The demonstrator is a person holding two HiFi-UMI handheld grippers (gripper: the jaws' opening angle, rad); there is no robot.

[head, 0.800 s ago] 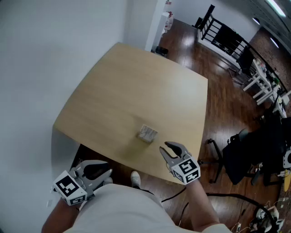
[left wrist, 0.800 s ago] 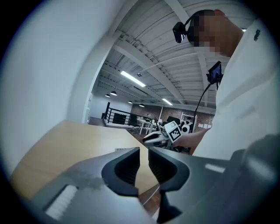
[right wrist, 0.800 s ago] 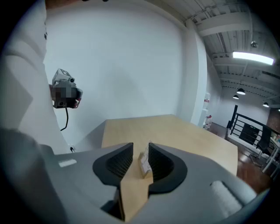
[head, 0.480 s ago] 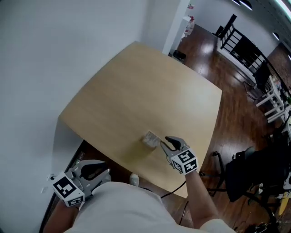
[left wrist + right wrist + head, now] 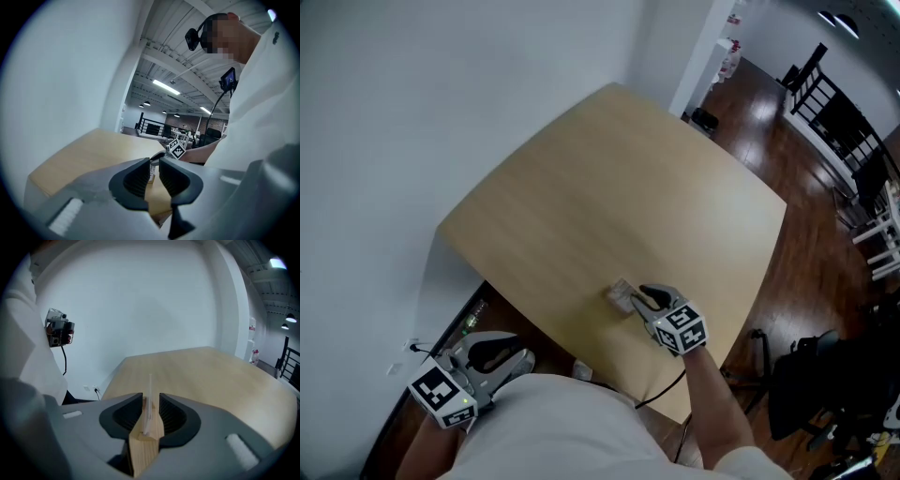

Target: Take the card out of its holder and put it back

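Right gripper: jaws released, one on either side of the card, which stands upright between them (seen edge-on) in its wooden holder; pads not pressing it. Left gripper: jaws parted by a narrow gap, nothing between them, well apart from the card.

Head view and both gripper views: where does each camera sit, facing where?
Head view: on the person's head, steeply down at the light wooden table; left gripper, right gripper, white shirt show.
Left gripper view: on the left gripper, facing across the table; own empty jaws, shirt show.
Right gripper view: on the right gripper, facing the white wall; jaws straddle the pale card in its wooden holder.
Shared: all see the table; head and left gripper views see the right gripper.
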